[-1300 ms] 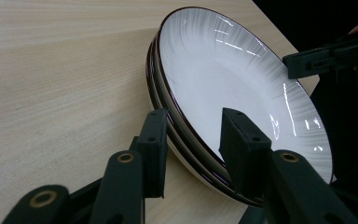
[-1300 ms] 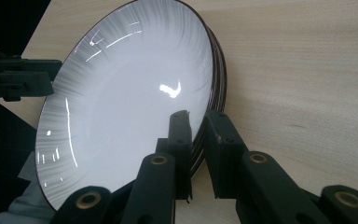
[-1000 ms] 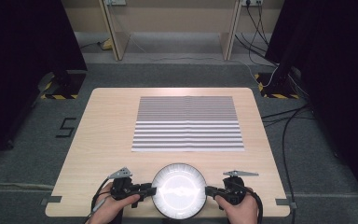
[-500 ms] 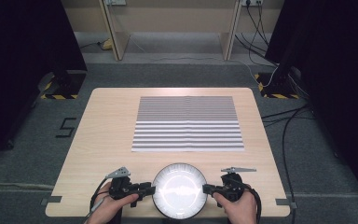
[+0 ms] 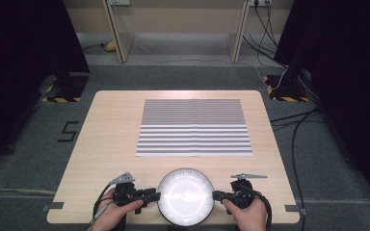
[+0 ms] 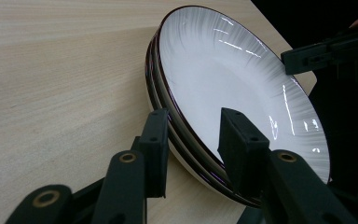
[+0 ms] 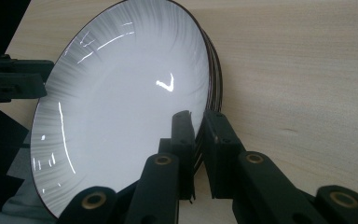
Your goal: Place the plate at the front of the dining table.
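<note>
Your right gripper (image 5: 218,195) has edged in since a second ago and now pinches the plates' (image 5: 185,196) right rim. Your left gripper (image 5: 155,196) straddles the left rim, jaws spread and not clamped. The plates — round, glossy white, dark-edged, stacked — sit at the near edge of the pale wood-grain table (image 5: 106,139), near a striped rectangular mat (image 5: 194,127).

The near rim of the stacked plates (image 6: 242,121) is cut off by the bottom edge in the left gripper view. How many plates are stacked cannot be told. Part of that rim is hidden between the right gripper (image 7: 198,154) jaws.
</note>
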The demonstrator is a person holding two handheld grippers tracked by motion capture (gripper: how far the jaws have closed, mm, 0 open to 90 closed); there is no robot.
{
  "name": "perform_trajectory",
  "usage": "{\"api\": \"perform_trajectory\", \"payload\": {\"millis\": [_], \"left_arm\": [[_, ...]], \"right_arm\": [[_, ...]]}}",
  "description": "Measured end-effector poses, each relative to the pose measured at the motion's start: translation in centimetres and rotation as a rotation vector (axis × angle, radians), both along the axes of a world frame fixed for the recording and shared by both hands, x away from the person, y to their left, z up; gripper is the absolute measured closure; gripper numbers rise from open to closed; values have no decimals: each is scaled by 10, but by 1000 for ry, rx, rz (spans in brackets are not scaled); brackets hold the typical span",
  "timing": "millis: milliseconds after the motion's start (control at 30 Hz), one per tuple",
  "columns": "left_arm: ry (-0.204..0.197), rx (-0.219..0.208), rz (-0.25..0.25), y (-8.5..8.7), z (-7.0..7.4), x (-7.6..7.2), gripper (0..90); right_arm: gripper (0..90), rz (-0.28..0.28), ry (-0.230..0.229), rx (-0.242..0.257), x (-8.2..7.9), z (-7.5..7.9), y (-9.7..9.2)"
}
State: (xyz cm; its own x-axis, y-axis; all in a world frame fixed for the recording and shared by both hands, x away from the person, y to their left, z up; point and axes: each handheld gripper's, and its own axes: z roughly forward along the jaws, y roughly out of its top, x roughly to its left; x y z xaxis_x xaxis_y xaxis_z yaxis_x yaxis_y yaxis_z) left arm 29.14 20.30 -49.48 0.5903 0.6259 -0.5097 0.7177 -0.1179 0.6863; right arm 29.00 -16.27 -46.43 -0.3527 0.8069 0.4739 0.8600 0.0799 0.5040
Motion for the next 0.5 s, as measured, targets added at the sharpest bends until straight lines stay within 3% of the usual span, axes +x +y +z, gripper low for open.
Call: {"api": "perform_trajectory", "payload": {"millis": [200, 500], "left_arm": [[7, -1, -3, -1, -1, 0, 631], [7, -15, 14, 2, 2, 2, 618]], "right_arm": [[883, 13, -13, -34, 3, 5, 5], [836, 17, 20, -4, 5, -2, 12]]}}
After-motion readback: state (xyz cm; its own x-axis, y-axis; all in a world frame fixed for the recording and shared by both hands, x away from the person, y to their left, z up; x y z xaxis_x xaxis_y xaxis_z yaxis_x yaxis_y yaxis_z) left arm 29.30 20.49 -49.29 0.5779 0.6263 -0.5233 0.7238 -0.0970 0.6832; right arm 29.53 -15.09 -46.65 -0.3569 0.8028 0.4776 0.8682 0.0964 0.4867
